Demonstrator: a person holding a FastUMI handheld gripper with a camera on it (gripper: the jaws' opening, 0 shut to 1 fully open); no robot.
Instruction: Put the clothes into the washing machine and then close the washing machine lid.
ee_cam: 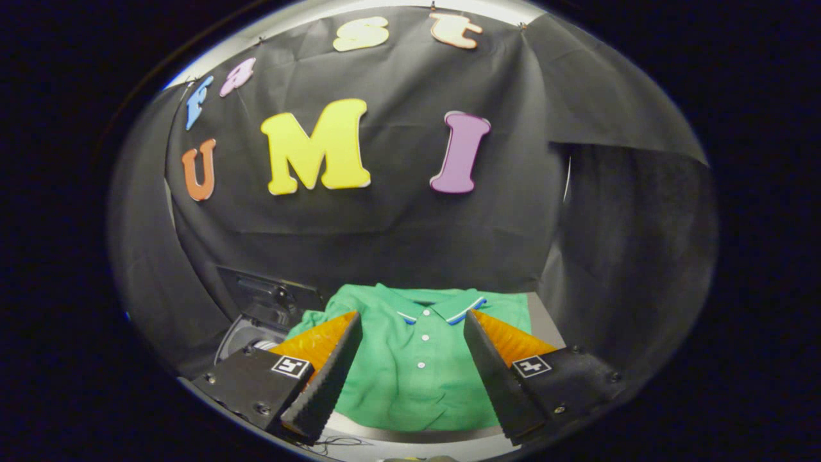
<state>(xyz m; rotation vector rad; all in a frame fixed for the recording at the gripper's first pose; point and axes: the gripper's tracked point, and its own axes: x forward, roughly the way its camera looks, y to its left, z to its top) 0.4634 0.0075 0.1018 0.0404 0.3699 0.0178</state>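
A green polo shirt with a white-and-blue trimmed collar and white buttons lies spread flat on a grey surface, just ahead of and below my fingers. My gripper is open, its two fingers held wide apart above the shirt with nothing between them. To the left of the shirt, beyond my left finger, sits the washing machine: its round drum opening shows and its dark lid stands raised behind it. The left finger hides part of the machine.
The booth's black cloth wall hangs close behind the shirt and the machine and wraps round on both sides. The grey surface's near edge runs under my fingers.
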